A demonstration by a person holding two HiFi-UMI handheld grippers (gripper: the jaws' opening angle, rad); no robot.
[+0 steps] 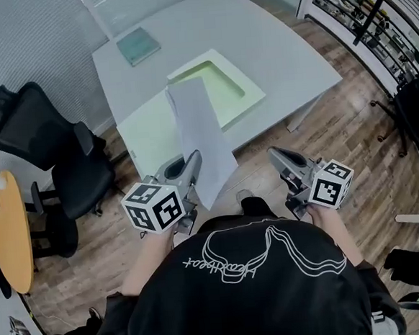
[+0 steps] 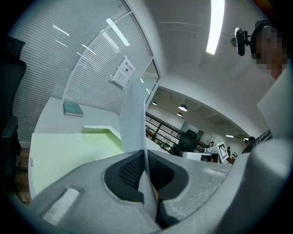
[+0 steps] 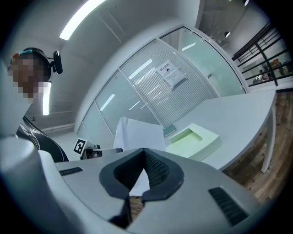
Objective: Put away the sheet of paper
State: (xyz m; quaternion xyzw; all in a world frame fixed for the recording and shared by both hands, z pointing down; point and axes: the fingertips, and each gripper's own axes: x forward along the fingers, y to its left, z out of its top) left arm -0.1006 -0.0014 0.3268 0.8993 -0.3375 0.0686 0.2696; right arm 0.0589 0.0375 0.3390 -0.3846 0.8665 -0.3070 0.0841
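Observation:
A white sheet of paper (image 1: 199, 128) stands on edge, pinched at its lower corner by my left gripper (image 1: 193, 157), which is shut on it. In the left gripper view the sheet (image 2: 135, 119) rises straight up from between the closed jaws of the left gripper (image 2: 145, 155). My right gripper (image 1: 275, 153) hovers to the right of the sheet, apart from it, shut with nothing held. Beyond the right gripper (image 3: 144, 153) the sheet (image 3: 137, 132) shows in the background. An open pale green box (image 1: 251, 98) lies on the white table (image 1: 272, 42) ahead.
A teal book (image 1: 137, 46) rests at the table's far left. A black office chair (image 1: 49, 147) stands left of the table, and a round wooden table (image 1: 8, 229) is at the far left. Shelving lines the right wall, over a wooden floor.

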